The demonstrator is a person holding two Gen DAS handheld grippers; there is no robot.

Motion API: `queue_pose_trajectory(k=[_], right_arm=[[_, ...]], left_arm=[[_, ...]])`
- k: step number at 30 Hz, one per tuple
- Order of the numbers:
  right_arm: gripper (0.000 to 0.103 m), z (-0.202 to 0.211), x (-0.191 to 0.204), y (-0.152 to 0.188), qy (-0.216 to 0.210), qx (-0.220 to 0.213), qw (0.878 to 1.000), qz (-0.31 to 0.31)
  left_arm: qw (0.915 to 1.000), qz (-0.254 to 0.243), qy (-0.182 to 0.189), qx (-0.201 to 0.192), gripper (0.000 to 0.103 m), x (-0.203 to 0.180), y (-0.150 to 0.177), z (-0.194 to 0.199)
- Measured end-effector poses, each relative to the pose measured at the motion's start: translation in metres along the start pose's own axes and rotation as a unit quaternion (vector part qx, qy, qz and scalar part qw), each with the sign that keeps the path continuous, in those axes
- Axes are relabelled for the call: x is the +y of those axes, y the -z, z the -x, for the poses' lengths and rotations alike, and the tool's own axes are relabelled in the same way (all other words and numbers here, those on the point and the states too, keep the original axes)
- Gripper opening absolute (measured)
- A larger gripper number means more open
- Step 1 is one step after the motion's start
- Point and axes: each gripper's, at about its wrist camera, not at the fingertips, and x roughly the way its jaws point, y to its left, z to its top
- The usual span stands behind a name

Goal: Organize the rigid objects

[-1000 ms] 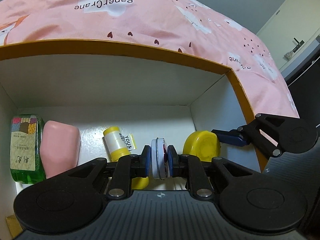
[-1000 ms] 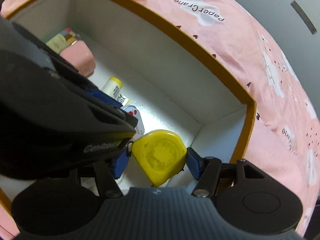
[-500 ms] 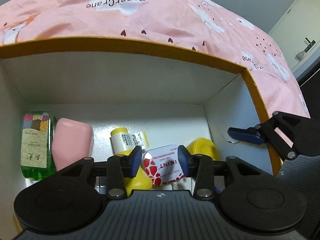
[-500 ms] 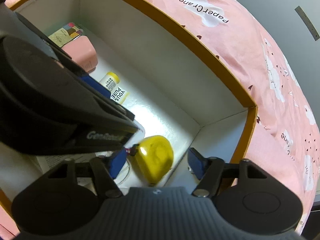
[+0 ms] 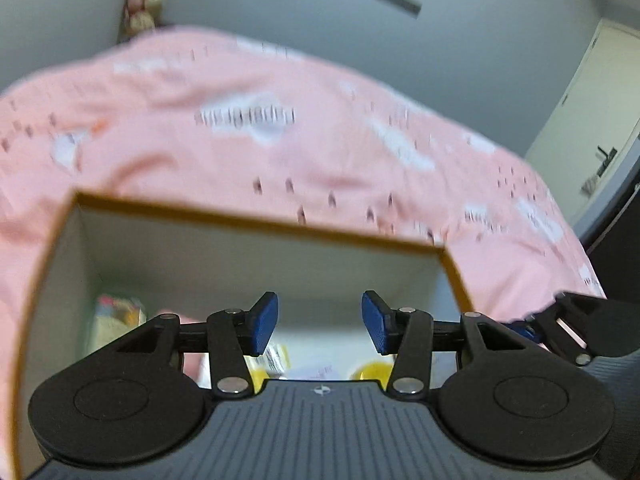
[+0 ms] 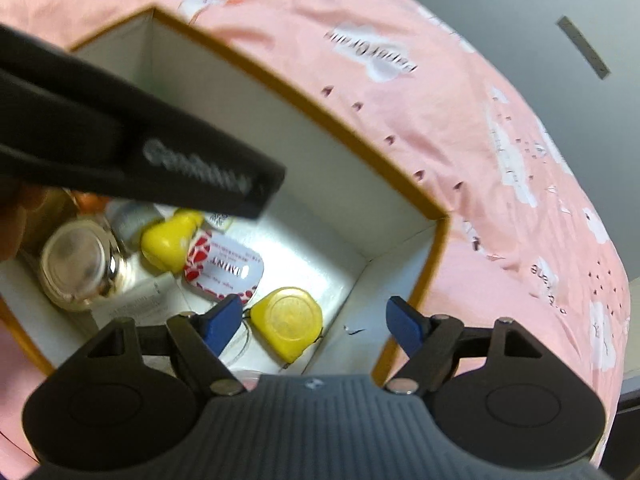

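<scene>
An orange-rimmed white box lies on a pink bedspread. On its floor sit a yellow tape measure, a red-and-white mint tin lying flat, and a yellow bottle. My right gripper hovers above the tape measure with its jaws opening and its pads clear of it. My left gripper is above the box, jaws opening, nothing between them. The left wrist view is blurred. In it the tin barely shows under the fingers.
A lidded glass jar and a white carton fill the box's near left. A green bottle stands at its far left. The left tool's black body crosses the right wrist view. A grey wall and a door lie beyond the bed.
The left gripper let go of the mint tin, which tipped flat onto the box floor. The right gripper released the yellow tape measure. Both rose above the box with jaws widening.
</scene>
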Motion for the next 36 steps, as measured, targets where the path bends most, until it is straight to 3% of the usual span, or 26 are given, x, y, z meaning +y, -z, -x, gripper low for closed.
queue_pose_trajectory(k=[5,9,11,15,17,20,22,25,28,33,36], right_arm=[[0.079,0.037,-0.015,0.007,-0.003,-0.050,0.995,-0.086],[0.084,0.069,-0.017,0.020,0.028,-0.103,0.983,-0.152],[0.085,0.085,-0.016,0.026,0.039,-0.124,0.976,-0.175],[0.099,0.107,-0.012,0.037,0.043,-0.169,0.959,-0.222],[0.099,0.118,-0.009,0.044,0.046,-0.190,0.948,-0.249],[0.100,0.132,-0.001,0.055,0.043,-0.208,0.934,-0.287],[0.100,0.138,0.007,0.063,0.040,-0.219,0.923,-0.313],[0.100,0.138,0.020,0.072,0.029,-0.222,0.915,-0.336],[0.100,0.139,0.033,0.080,0.019,-0.218,0.914,-0.342],[0.100,0.139,0.058,0.092,0.021,-0.212,0.920,-0.328],[0.100,0.137,0.072,0.099,0.036,-0.200,0.923,-0.328]], left_arm=[[0.9967,-0.016,-0.028,-0.075,0.055,-0.011,-0.001,0.041],[0.9887,-0.038,-0.041,-0.139,0.057,-0.017,0.002,0.074],[0.9841,-0.049,-0.043,-0.165,0.063,-0.019,0.003,0.089],[0.9765,-0.075,-0.010,-0.202,0.075,-0.018,0.008,0.115],[0.9720,-0.095,-0.023,-0.214,0.080,-0.018,0.014,0.124],[0.9674,-0.118,-0.044,-0.219,0.086,-0.014,0.026,0.137],[0.9673,-0.121,-0.051,-0.217,0.096,-0.011,0.033,0.145],[0.9668,-0.131,-0.056,-0.212,0.097,-0.004,0.043,0.152],[0.9699,-0.131,-0.077,-0.190,0.103,0.006,0.056,0.155],[0.9806,-0.093,-0.089,-0.148,0.103,0.021,0.070,0.147],[0.9806,-0.076,-0.110,-0.143,0.103,0.030,0.079,0.143]])
